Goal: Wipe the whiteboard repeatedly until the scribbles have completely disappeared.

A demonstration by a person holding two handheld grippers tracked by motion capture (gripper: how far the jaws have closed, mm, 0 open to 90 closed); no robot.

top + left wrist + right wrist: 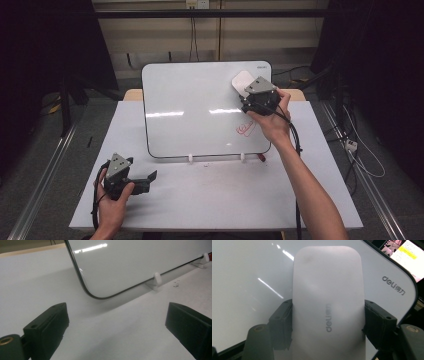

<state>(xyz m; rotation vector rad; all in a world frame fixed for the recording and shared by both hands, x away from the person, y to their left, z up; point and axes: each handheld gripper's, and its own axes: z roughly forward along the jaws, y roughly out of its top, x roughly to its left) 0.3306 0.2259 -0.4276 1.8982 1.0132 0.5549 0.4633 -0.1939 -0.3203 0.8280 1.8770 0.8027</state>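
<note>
Now the right gripper (328, 322) clamps the eraser (328, 295) by its long sides, long axis running straight out from the jaws, near the whiteboard's (190, 100) top right corner. Its lower end is cut off. The left gripper (117, 325) gapes empty.

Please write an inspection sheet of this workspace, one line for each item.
Surface: white table, small crumbs in front of the board.
Job's things: whiteboard leaning on white clips, red marks at its lower right; white eraser near its upper right corner.
Clutter: red object at the board's lower right corner, too small to tell.
Grippers: right tool shut on the eraser; left tool open, nothing between the jaws, low over the table.
Cables: black cable trails along the right forearm; white cable on the floor.
Surroundings: grey floor, metal rails, dark sides.
</note>
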